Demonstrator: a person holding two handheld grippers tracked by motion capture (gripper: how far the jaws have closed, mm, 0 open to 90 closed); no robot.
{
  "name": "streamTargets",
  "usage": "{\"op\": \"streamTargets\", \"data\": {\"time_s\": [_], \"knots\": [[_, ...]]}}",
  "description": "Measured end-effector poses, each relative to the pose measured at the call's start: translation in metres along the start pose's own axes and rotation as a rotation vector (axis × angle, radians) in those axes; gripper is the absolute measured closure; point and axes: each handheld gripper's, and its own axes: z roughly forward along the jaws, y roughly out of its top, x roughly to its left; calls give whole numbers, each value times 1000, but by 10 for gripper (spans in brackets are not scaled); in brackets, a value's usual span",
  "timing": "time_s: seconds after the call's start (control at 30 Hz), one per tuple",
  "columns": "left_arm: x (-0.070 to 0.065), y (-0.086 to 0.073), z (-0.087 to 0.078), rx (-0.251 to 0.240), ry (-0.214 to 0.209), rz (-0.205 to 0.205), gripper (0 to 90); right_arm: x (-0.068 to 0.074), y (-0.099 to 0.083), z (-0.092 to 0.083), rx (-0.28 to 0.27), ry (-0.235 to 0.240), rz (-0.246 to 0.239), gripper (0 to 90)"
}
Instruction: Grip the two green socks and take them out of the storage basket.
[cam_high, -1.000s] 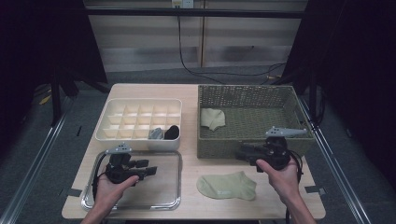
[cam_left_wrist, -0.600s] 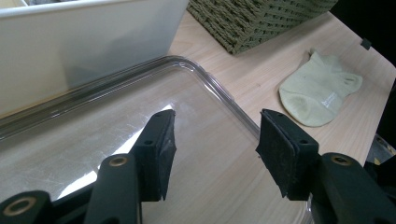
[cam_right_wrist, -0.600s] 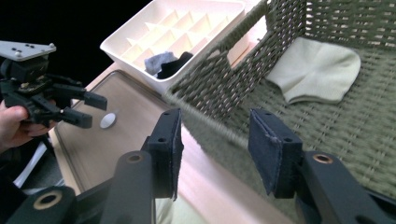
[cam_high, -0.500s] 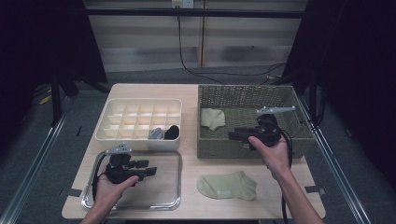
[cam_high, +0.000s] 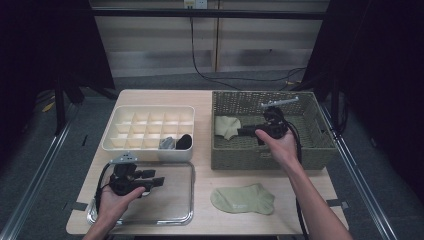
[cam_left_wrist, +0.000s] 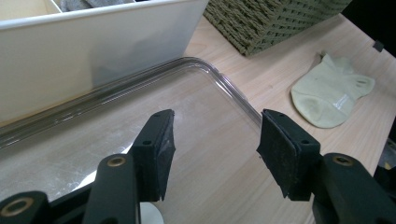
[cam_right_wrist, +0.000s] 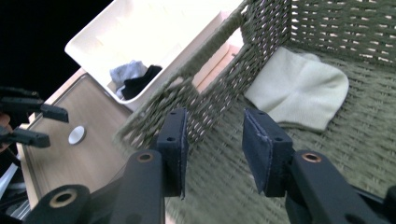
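A pale green sock (cam_high: 243, 199) (cam_left_wrist: 331, 93) lies flat on the table near the front edge. A second pale sock (cam_high: 227, 126) (cam_right_wrist: 299, 88) lies folded in the left end of the woven basket (cam_high: 265, 159) (cam_right_wrist: 224, 98). My right gripper (cam_high: 243, 131) (cam_right_wrist: 215, 140) hovers inside the basket just right of that sock and points at it. Its jaws have just been closing; they stand open with nothing between them. My left gripper (cam_high: 156, 181) (cam_left_wrist: 215, 144) rests open and empty over the clear tray (cam_high: 191, 192) (cam_left_wrist: 224, 84).
A white divided organizer (cam_high: 150, 112) (cam_left_wrist: 93, 46) (cam_right_wrist: 154, 32) stands behind the tray. A grey sock (cam_high: 166, 143) (cam_right_wrist: 126, 72) and a black sock (cam_high: 184, 141) (cam_right_wrist: 140, 84) sit in its front right cells. Bare wood (cam_high: 310, 190) surrounds the flat sock.
My right hand has moved from the table in front of the basket up and over its front wall, toward the folded sock. The left hand has stayed in place.
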Motion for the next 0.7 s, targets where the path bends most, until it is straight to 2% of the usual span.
{"op": "streamTargets", "data": {"time_s": [0.17, 0.43, 0.63, 0.7], "knots": [[3, 0, -3, -21, 5, -24, 450, -6, 15, 12, 20, -14, -9, 621], [3, -1, -5, -25, -2, -24, 446, -24, 30, 38, 62, -42, -1, 626], [5, -1, -6, -25, -1, -19, 446, -37, 42, 59, 97, -40, -1, 639], [6, -1, -6, -26, -1, -19, 446, -42, 45, 66, 100, -35, 16, 649]]}}
